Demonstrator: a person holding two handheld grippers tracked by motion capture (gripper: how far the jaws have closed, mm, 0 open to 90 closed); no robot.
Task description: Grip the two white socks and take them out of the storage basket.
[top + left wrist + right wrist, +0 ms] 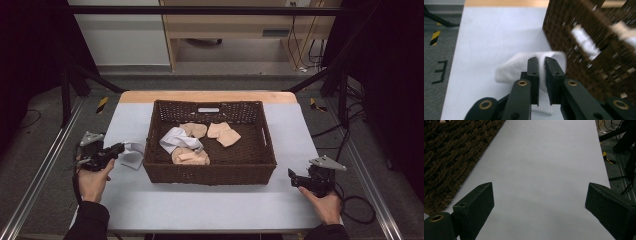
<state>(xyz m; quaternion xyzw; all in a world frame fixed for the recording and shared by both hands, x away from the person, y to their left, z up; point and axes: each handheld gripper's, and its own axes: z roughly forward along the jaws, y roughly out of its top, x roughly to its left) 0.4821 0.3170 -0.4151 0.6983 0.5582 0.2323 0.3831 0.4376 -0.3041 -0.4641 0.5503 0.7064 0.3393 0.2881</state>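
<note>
White cloth in the jaws: the left gripper (541,65) has its two black jaws pinched nearly together on a white sock (524,67), with a thin fold of fabric between them.
Where the sock is: on the grey table cover just left of the woven basket (210,172), near the basket's left wall; in the high view the white sock (132,154) trails right of the left gripper (116,149).
Right side: the right gripper (537,200) has its jaws spread wide with nothing between them, over bare table cover right of the basket; the high view shows the right gripper (295,177) near the front right corner.
Risk, grip: only a narrow fold seems caught, so the sock could likely slip out if lifted quickly.
Risk, snag: the basket wall (584,50) stands just beside the jaws; swinging the sock over it low could catch the dangling cloth on the rim or weave.
Risk, basket shift: a bump from the gripper might push the basket along the smooth cover.
Inside the basket: another white sock (175,139) and several beige socks (224,134) lie loose on the floor, leaving free space at the right.
Around: table (300,130), metal frame rails and cables beyond the edges, well clear.
</note>
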